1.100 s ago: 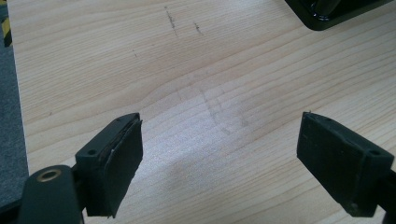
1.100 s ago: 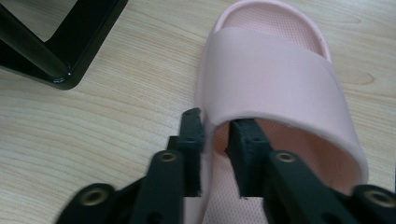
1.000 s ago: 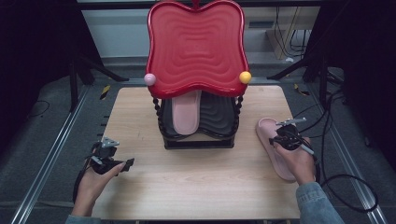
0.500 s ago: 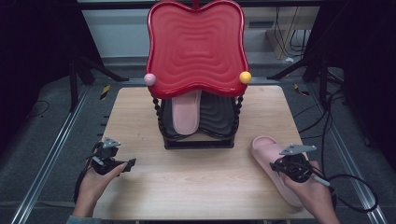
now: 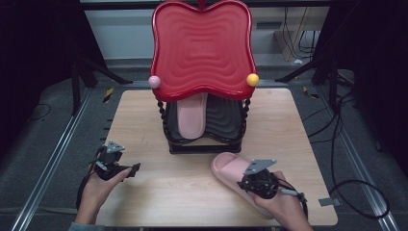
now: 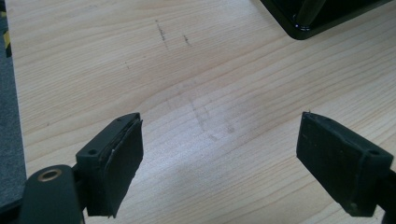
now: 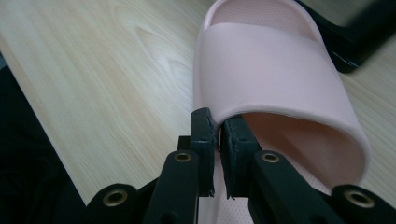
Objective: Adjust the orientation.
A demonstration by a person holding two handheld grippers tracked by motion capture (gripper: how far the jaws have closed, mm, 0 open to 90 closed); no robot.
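A pink slipper lies on the wooden table in front of a black rack. My right gripper is shut on the edge of the slipper's strap, the jaws pinching the side rim near the heel. A second pink slipper rests on the rack's lower shelf, under the red wavy top tray. My left gripper hovers over bare wood at the front left, its fingers wide open with nothing between them.
The rack has a pink ball and a yellow ball at the tray's corners. A corner of its black base sits ahead of the left gripper. Cables trail off the table's right side.
My right gripper has dragged the pink slipper from the right edge toward the front middle of the table, turning it. The left gripper has stayed put.
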